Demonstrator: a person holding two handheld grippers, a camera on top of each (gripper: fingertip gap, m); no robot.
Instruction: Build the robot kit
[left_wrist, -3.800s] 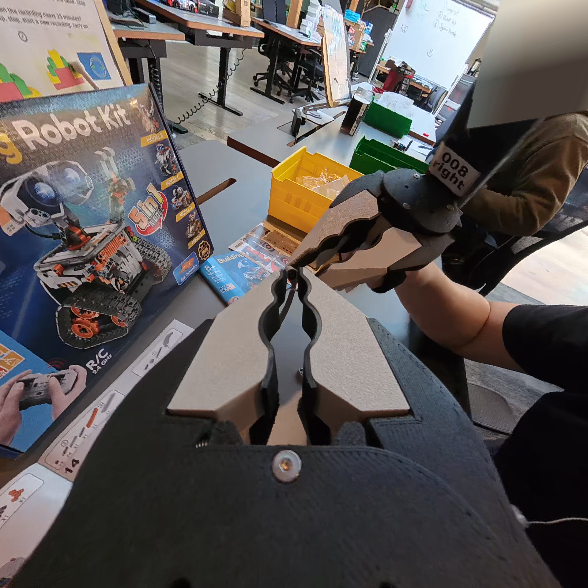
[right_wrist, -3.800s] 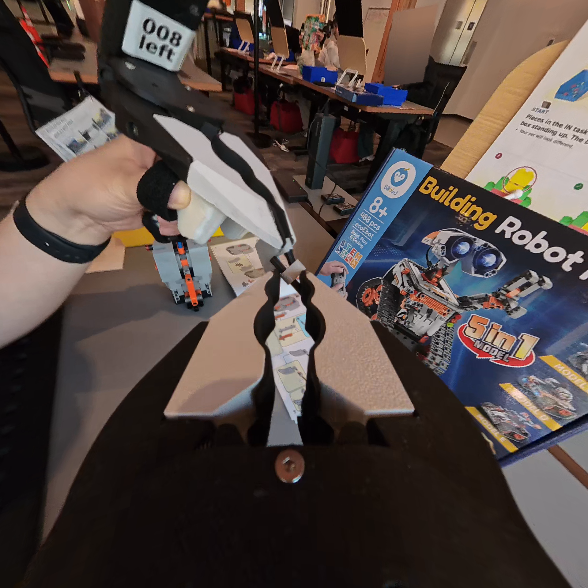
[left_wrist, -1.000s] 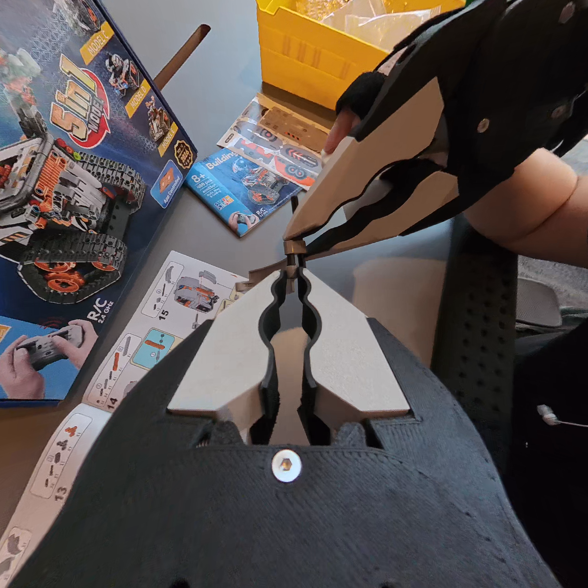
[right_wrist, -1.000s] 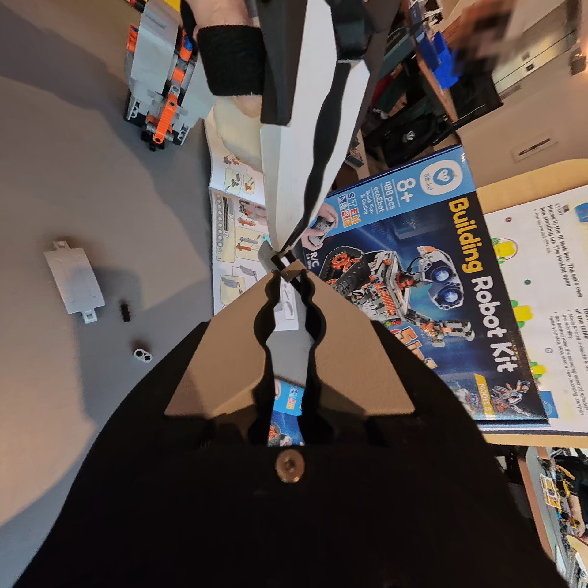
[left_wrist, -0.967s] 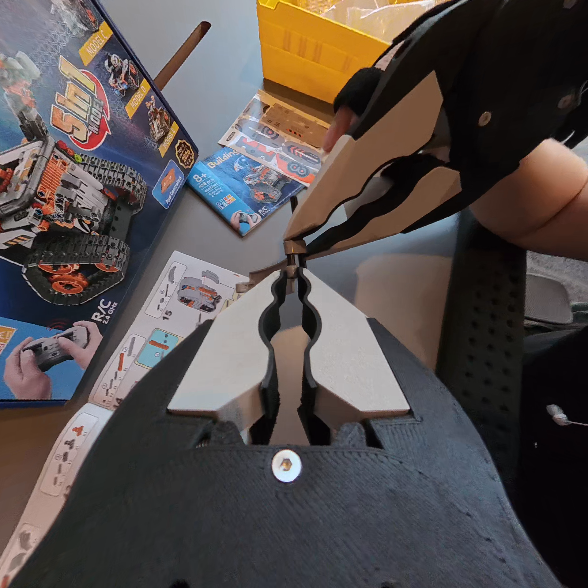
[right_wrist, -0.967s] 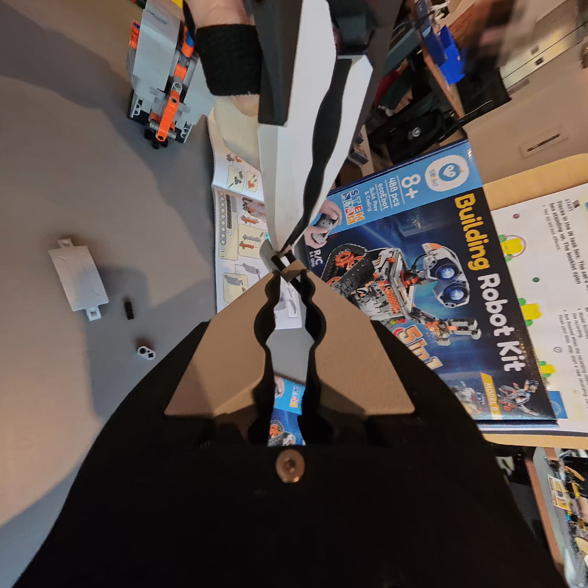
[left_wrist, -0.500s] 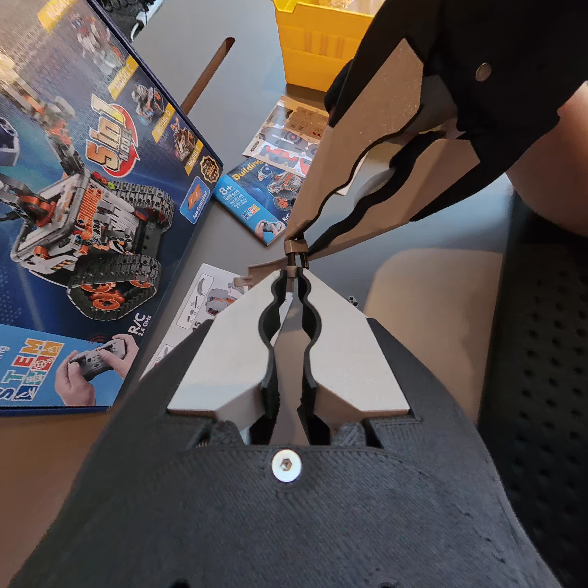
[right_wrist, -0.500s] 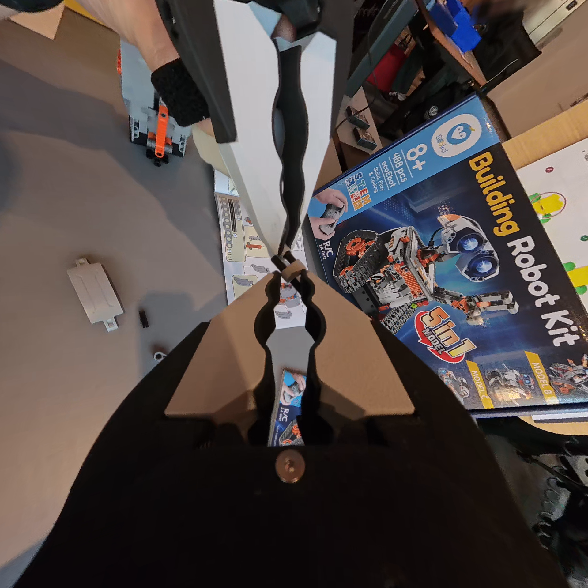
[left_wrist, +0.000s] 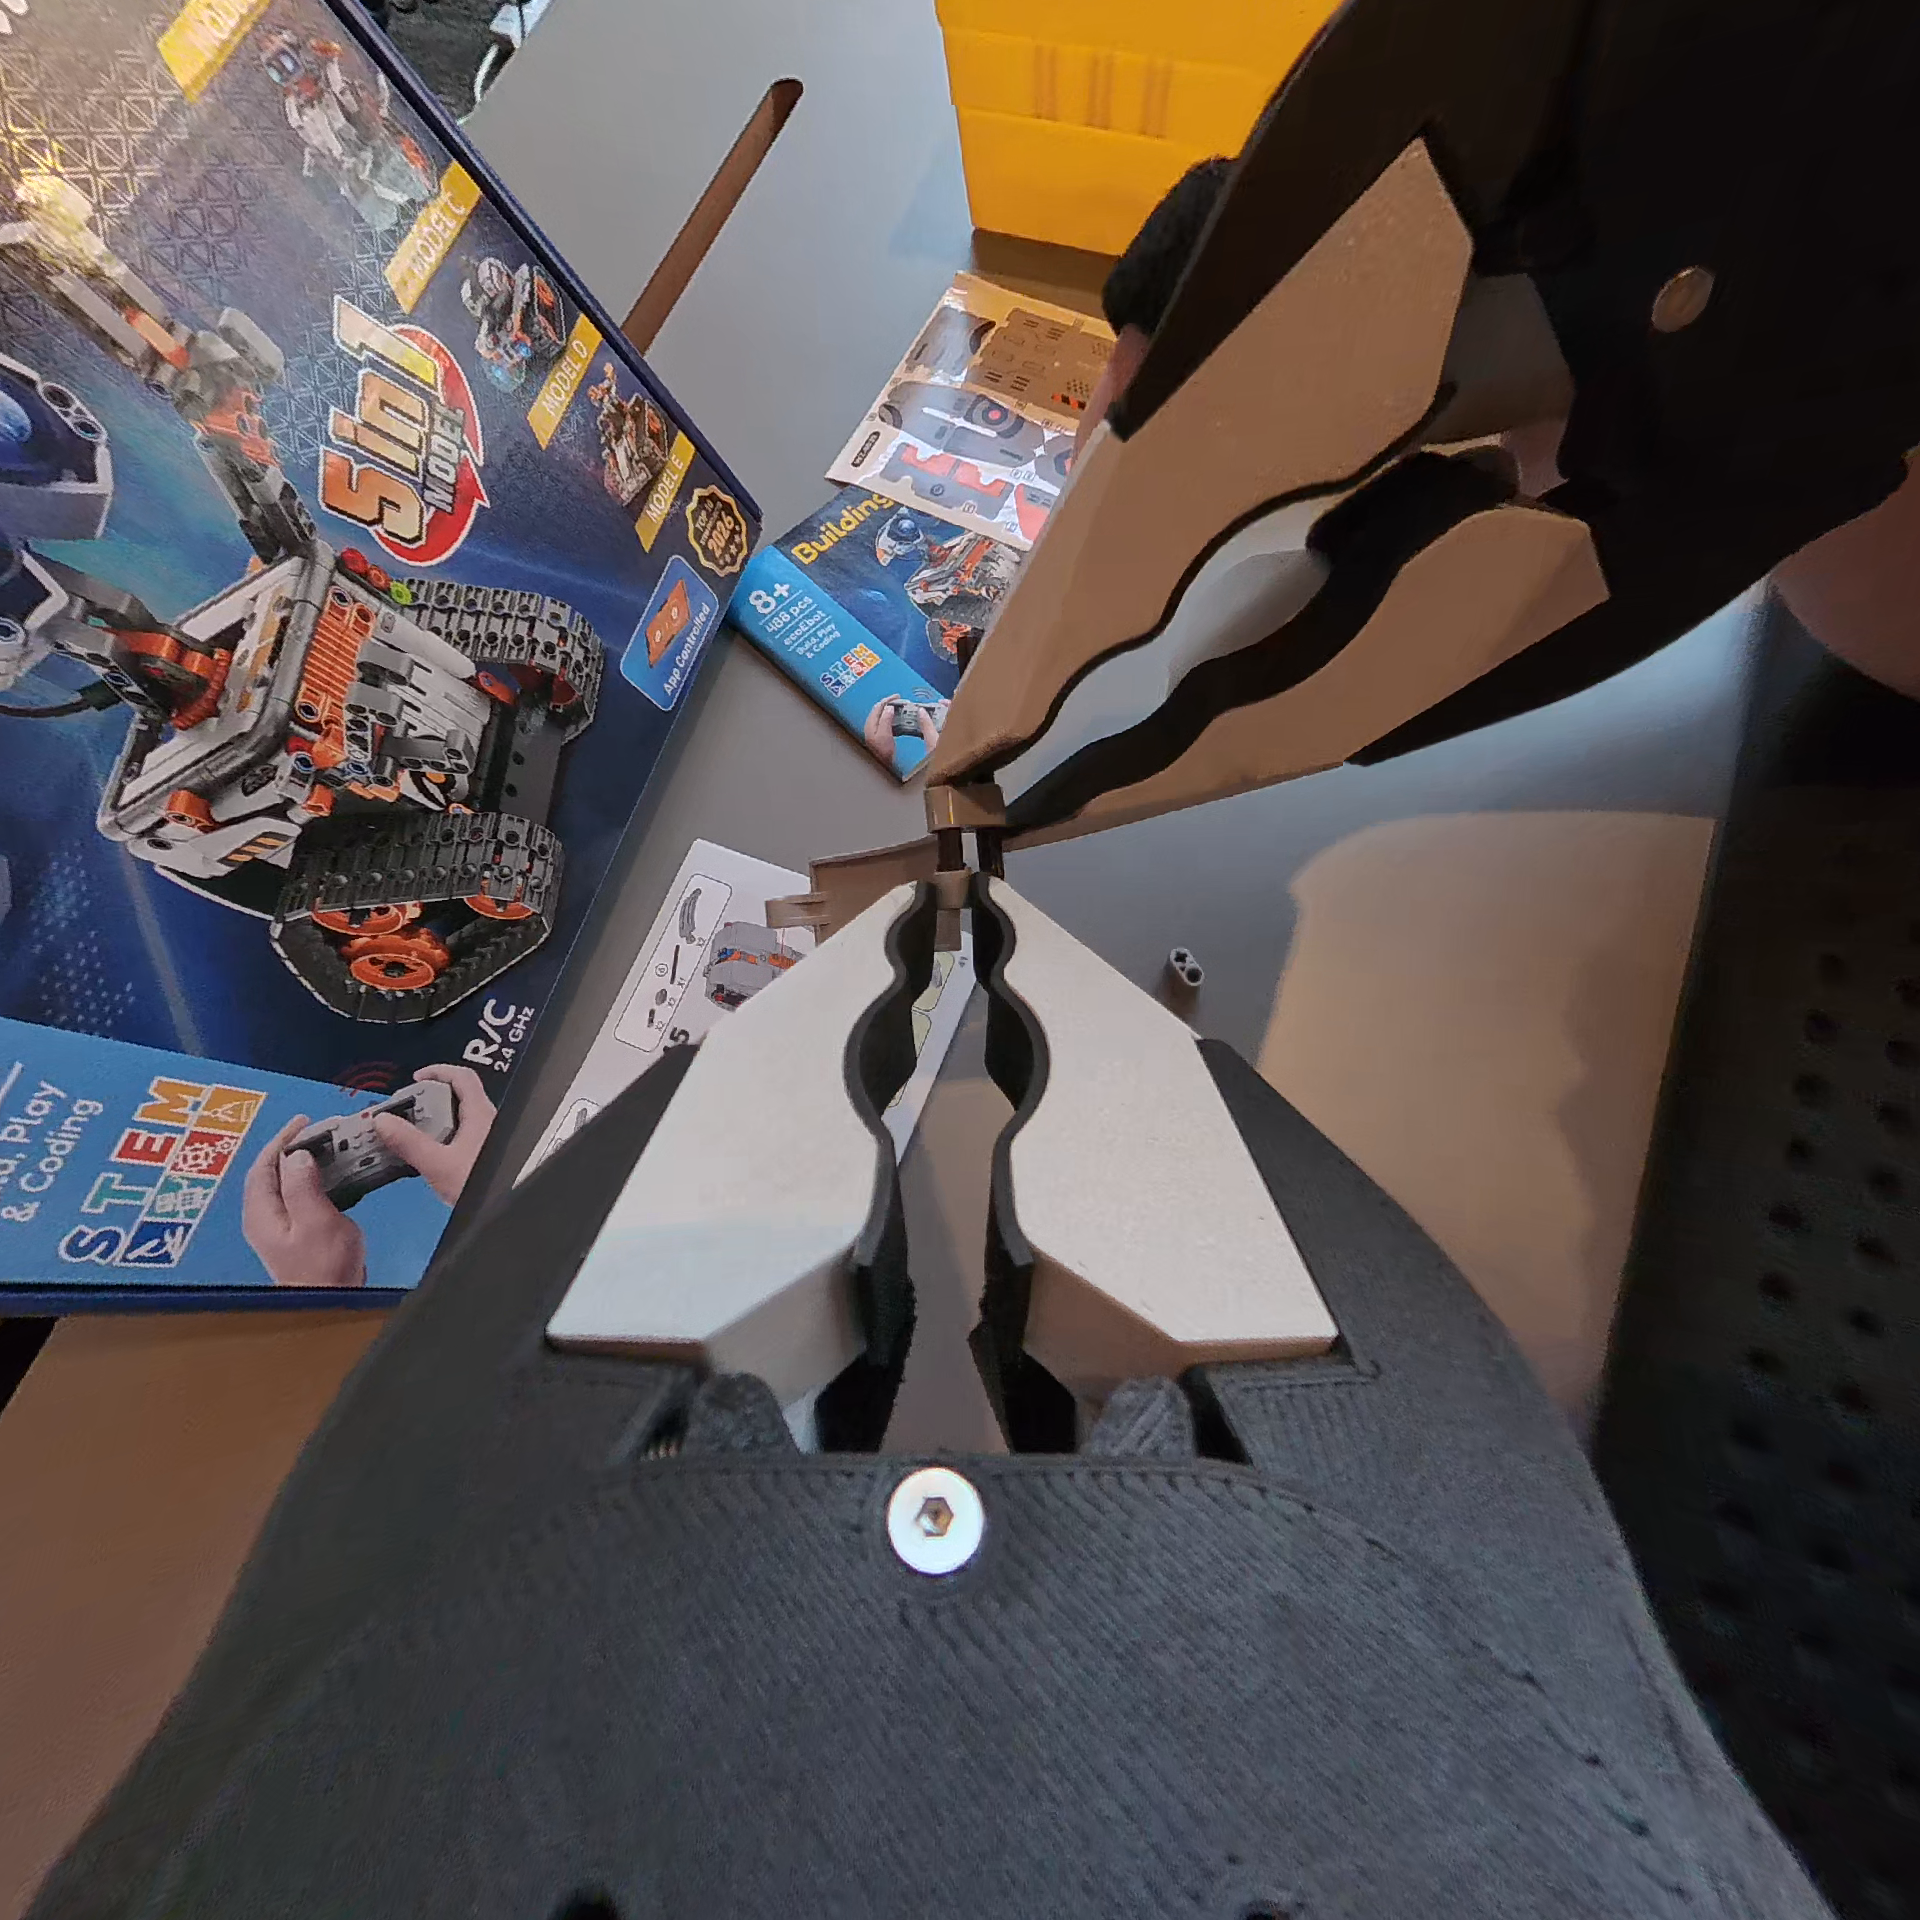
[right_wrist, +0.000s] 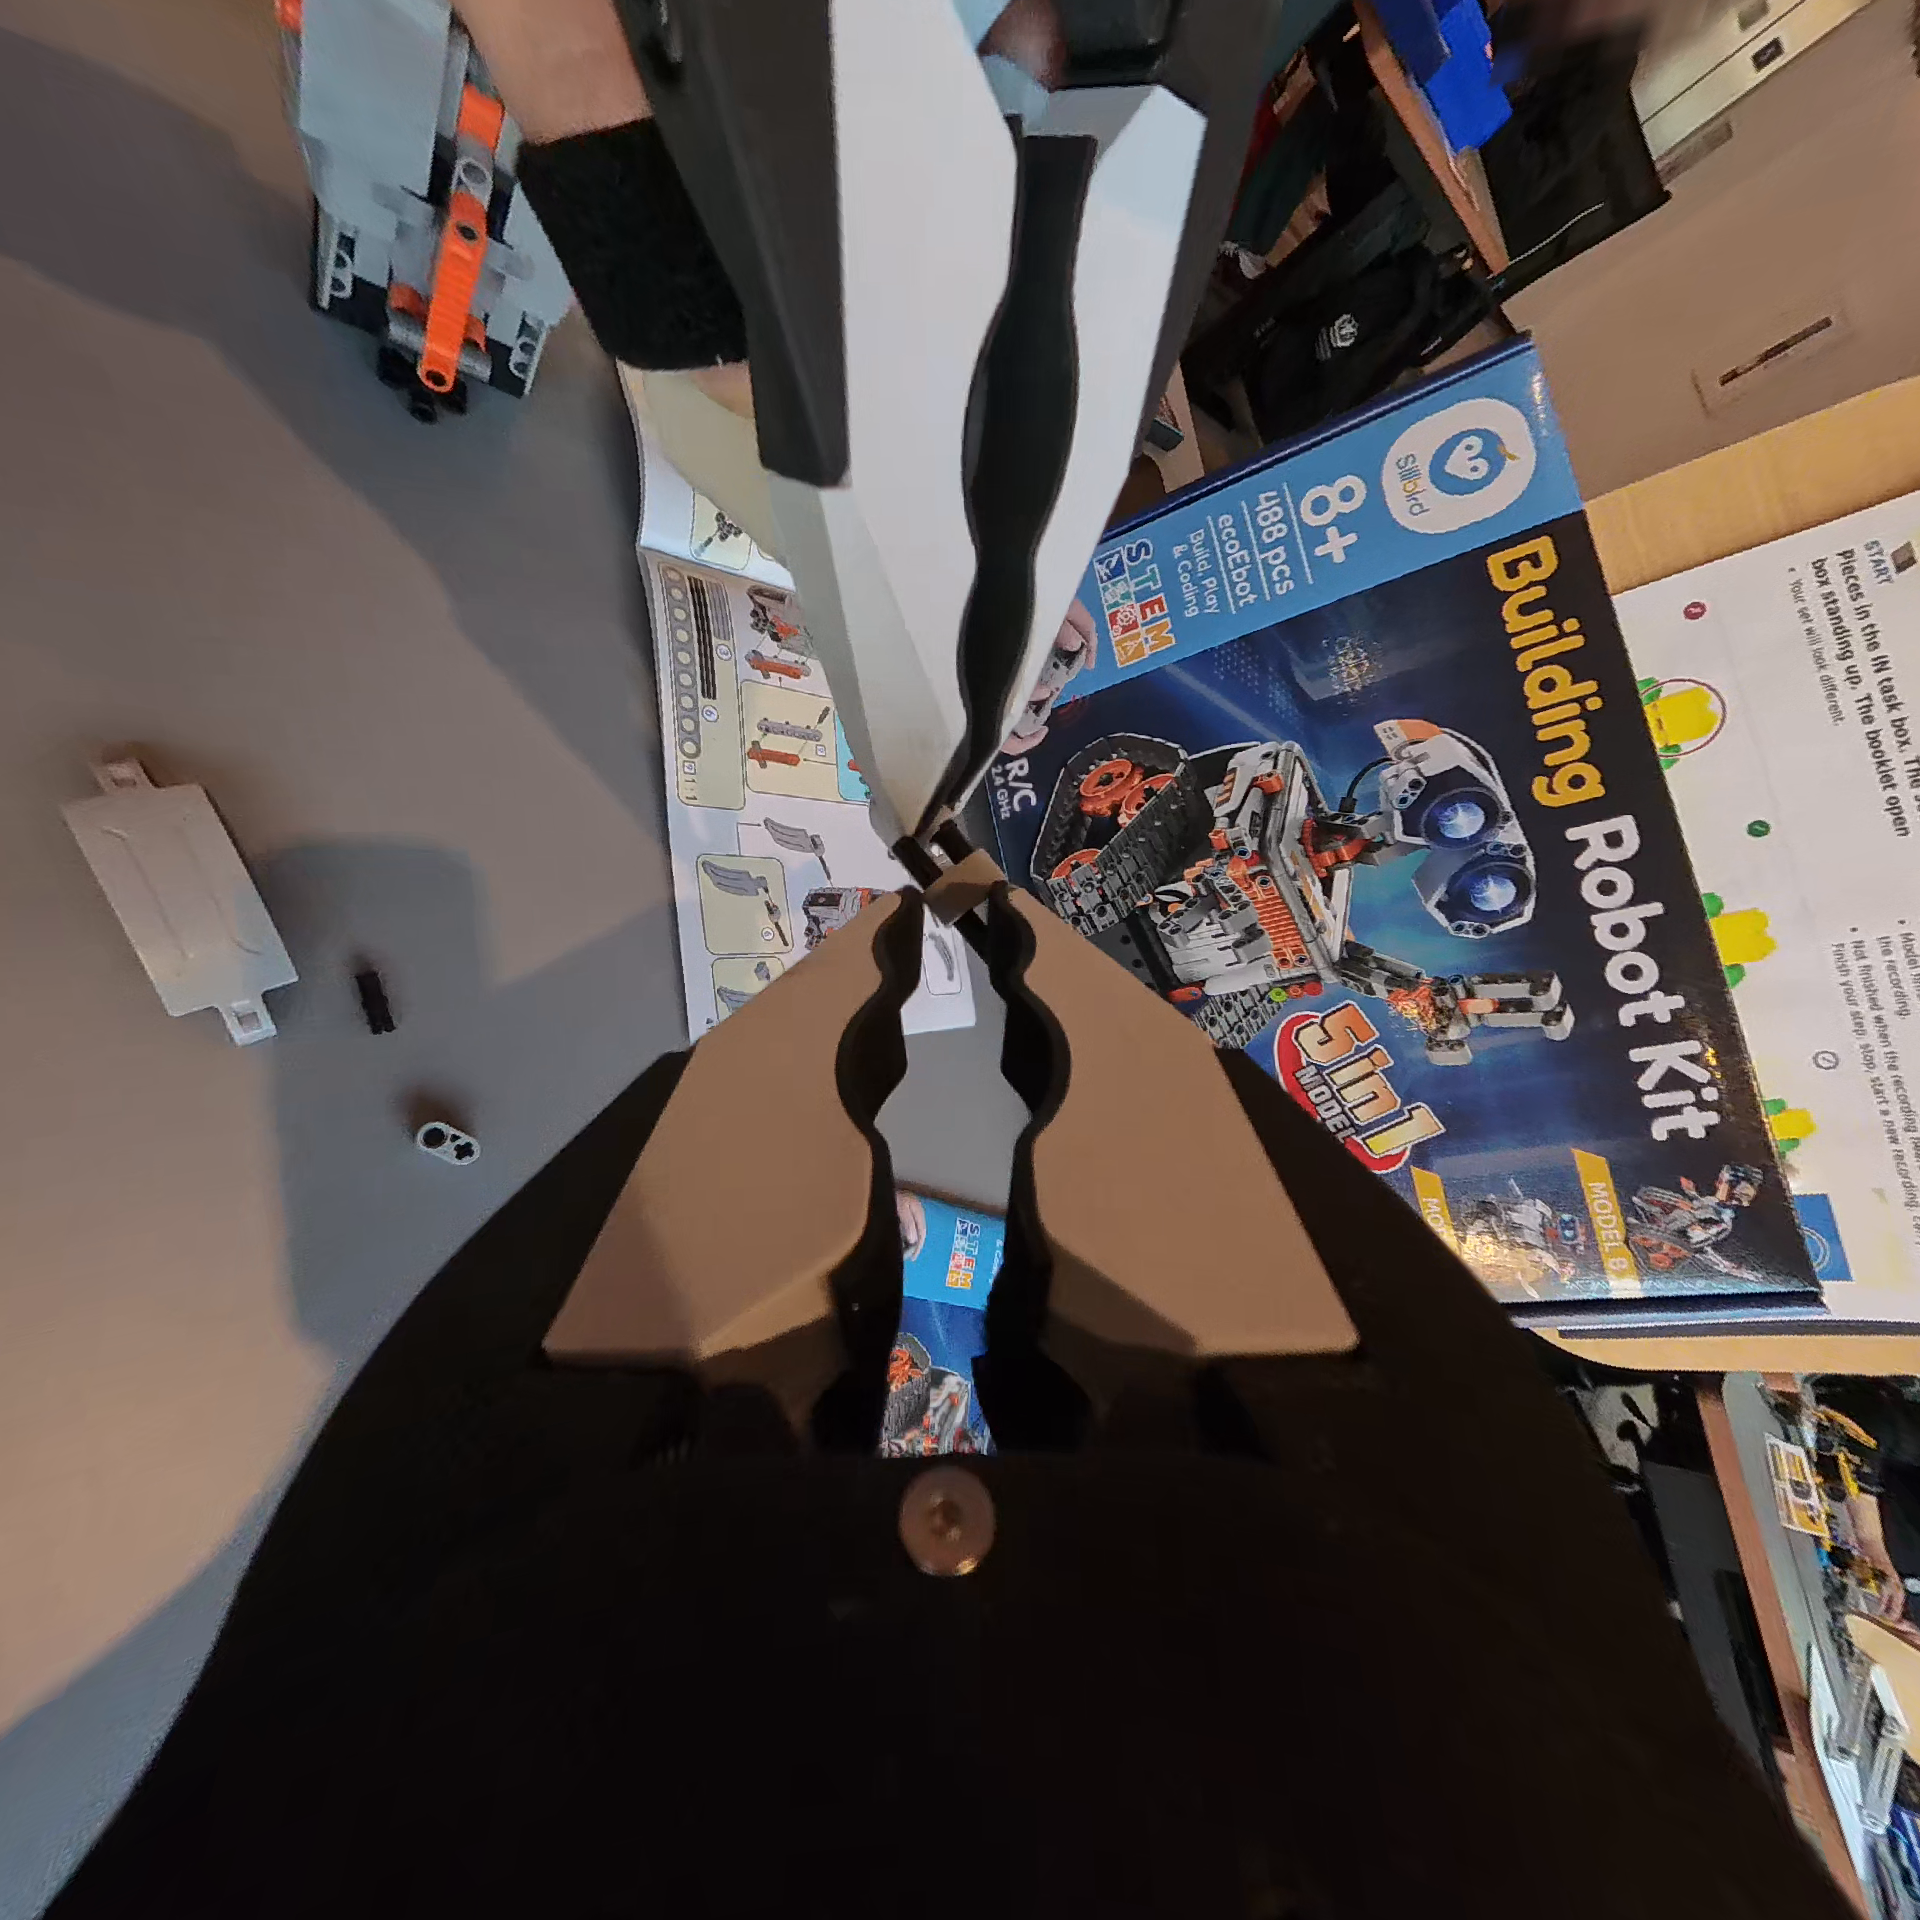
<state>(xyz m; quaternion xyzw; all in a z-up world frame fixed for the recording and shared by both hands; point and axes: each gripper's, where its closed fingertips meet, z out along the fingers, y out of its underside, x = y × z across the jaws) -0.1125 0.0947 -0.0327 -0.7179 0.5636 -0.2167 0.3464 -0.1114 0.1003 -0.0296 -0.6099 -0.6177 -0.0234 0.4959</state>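
Observation:
My left gripper (left_wrist: 948, 899) is shut on a thin grey panel piece (left_wrist: 831, 883) that sticks out to the left of its tips. My right gripper (right_wrist: 951, 899) is shut on a small grey connector (right_wrist: 958, 896) with black pins (left_wrist: 951, 847). The two grippers meet tip to tip above the grey table (right_wrist: 312, 582), and the pins touch the panel piece. The right gripper (left_wrist: 964, 781) comes in from the upper right in the left wrist view. The left gripper (right_wrist: 914, 844) comes down from the top in the right wrist view.
A blue robot kit box (right_wrist: 1403, 831) lies beside an open instruction sheet (right_wrist: 727, 727). A grey-and-orange part-built model (right_wrist: 426, 197), a flat grey panel (right_wrist: 177, 894), a black pin (right_wrist: 374, 1003) and a small grey connector (right_wrist: 449, 1140) lie on the table. A yellow bin (left_wrist: 1091, 114) stands farther off. Less than 4 cm separates the two grippers' tips.
Both grippers stay shut and tip to tip. They have come down from mid-air to just above the table and turned about each other; the left gripper now shows both fingers in the right wrist view.

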